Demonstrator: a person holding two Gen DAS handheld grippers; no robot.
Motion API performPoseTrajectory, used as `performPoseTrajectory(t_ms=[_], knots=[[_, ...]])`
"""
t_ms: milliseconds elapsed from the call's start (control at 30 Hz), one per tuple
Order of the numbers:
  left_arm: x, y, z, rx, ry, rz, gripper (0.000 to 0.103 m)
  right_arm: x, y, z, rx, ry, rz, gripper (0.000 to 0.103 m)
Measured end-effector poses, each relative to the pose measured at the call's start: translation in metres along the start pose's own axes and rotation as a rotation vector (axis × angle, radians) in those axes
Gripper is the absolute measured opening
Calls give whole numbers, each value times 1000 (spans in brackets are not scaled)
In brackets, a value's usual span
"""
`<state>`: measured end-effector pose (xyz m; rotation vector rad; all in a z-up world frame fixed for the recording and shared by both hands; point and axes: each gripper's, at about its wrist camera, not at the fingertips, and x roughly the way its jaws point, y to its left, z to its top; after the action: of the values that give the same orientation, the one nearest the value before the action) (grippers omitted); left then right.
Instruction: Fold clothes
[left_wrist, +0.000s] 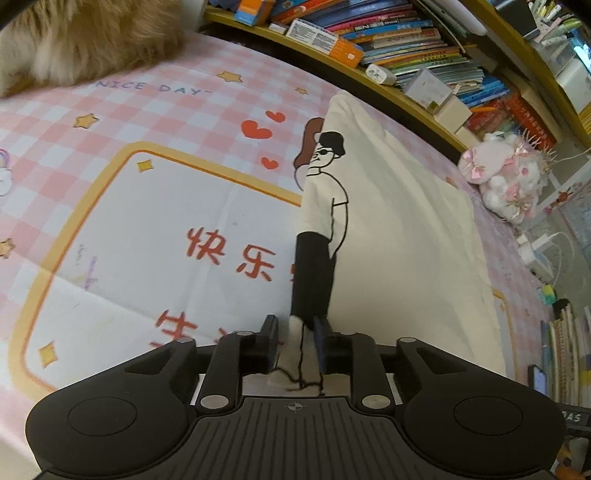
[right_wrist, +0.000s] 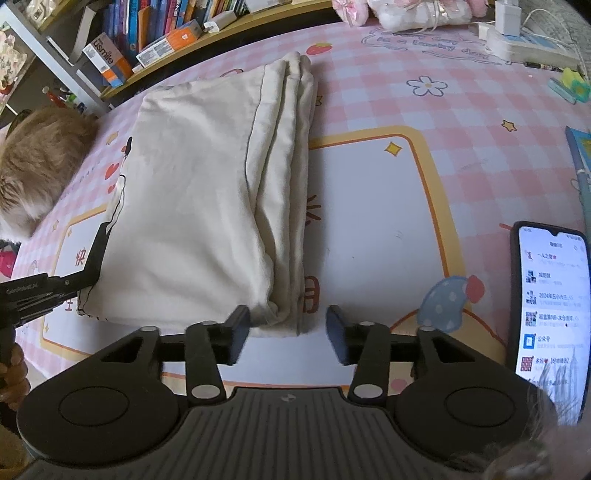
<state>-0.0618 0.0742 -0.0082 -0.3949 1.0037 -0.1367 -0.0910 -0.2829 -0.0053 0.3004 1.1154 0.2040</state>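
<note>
A cream T-shirt (right_wrist: 192, 192) lies folded into a long stack on a pink checked bed sheet (right_wrist: 461, 122), its printed figure along one side edge and its layered fold edges along the other. The left gripper (left_wrist: 295, 343) straddles the printed near corner, the cloth between its fingers, but whether the pads actually press it I cannot tell. The right gripper (right_wrist: 288, 328) stands spread, apart from the cloth, with the stacked near corner just ahead of its fingers. The fabric looks light, soft and limp, so it should sag and slide layer over layer; I would take it by both near corners, pinching all layers together. The underside and any tucked sleeves are hidden.
</note>
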Motion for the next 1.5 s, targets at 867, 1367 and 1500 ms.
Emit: performPoseTrajectory(t_ms=[867,1367,1500], knots=[[-44,-109,-75,676,-215,164,98,-7,-32,0,202,-71,130,60],[4,-175,-123,1153,-191,175,95,-36,-12,24,259,-102,313,9],[21,-192,-120,1190,-189,208,77,-41,-4,31,242,-112,320,9]])
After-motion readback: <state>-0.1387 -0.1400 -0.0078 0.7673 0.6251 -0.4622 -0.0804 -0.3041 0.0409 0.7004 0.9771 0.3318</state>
